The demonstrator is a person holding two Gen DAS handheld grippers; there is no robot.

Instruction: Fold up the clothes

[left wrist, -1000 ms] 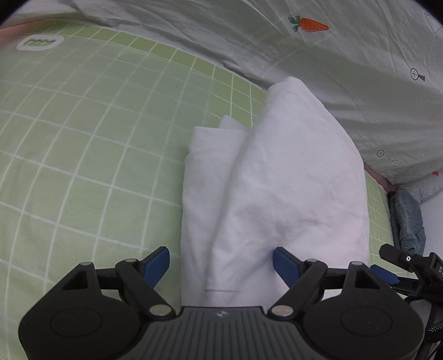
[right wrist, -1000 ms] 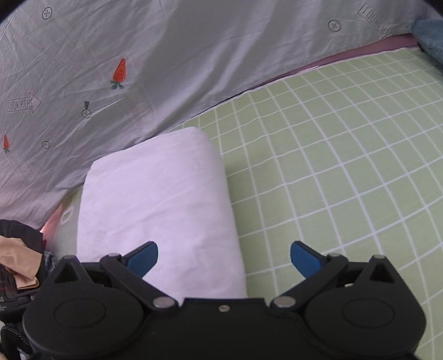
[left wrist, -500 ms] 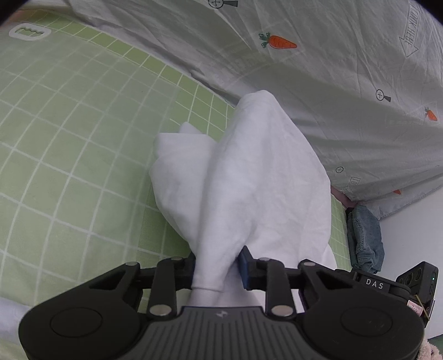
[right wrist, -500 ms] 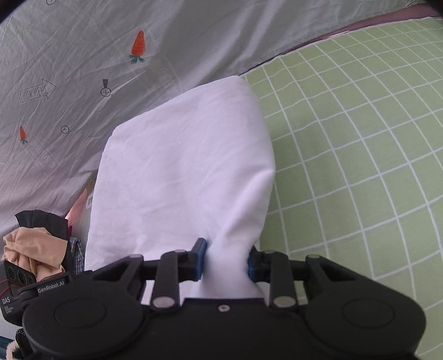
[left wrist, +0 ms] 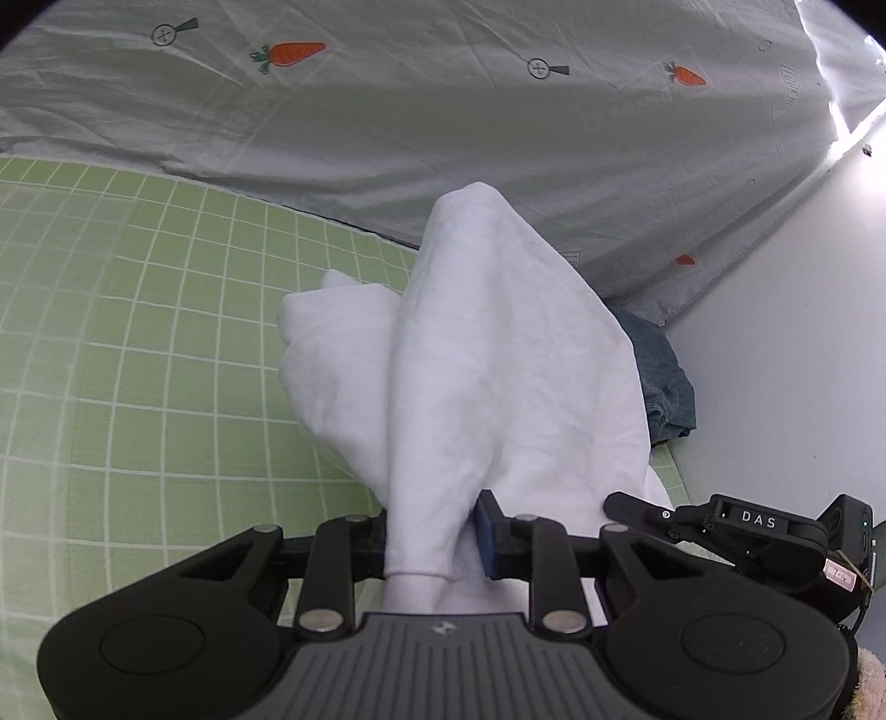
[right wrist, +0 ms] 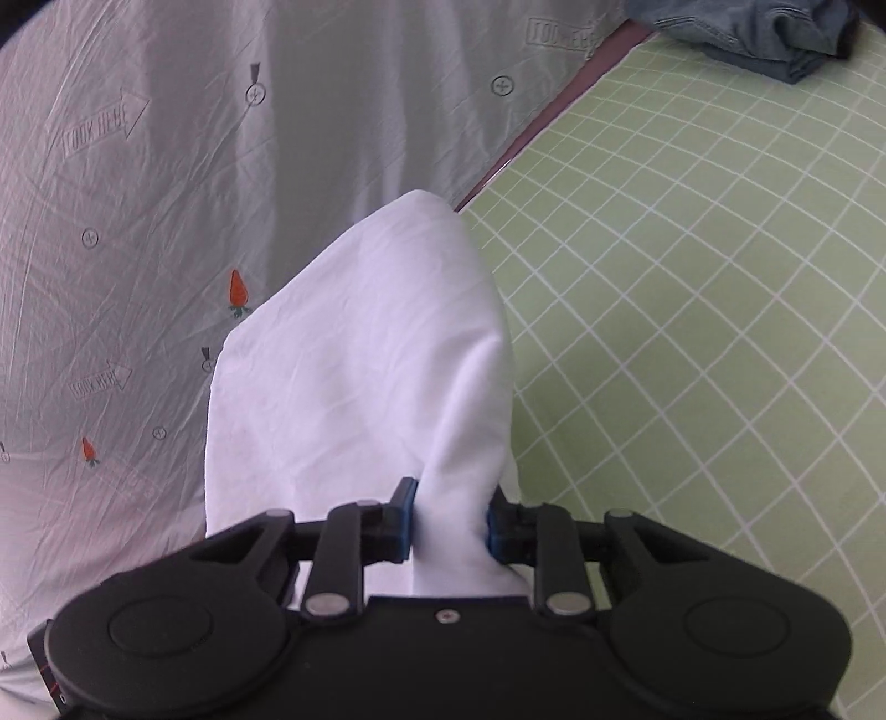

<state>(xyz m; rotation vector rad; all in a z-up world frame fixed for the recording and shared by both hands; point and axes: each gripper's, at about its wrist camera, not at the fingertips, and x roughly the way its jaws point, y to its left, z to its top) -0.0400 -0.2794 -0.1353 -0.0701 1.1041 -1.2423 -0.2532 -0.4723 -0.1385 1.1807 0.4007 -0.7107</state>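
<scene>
A folded white garment (left wrist: 487, 354) hangs lifted over the green checked bed sheet (left wrist: 138, 343). My left gripper (left wrist: 429, 534) is shut on the garment's near edge, cloth bunched between its blue pads. In the right wrist view the same white garment (right wrist: 360, 376) rises from my right gripper (right wrist: 449, 526), which is shut on another part of its near edge. The garment's far end droops away from both grippers. The right gripper's black body (left wrist: 775, 526) shows at the lower right of the left wrist view.
A grey quilt with carrot prints (left wrist: 498, 111) lies along the far side and also shows in the right wrist view (right wrist: 138, 221). A blue denim garment (left wrist: 664, 382) lies crumpled by the white wall (left wrist: 803, 332); it shows in the right wrist view (right wrist: 764, 33). Green sheet (right wrist: 720, 332) spreads to the right.
Both grippers were open around the garment lying on the sheet, then shut on its near edge. They have since lifted it and swung toward the quilt and wall.
</scene>
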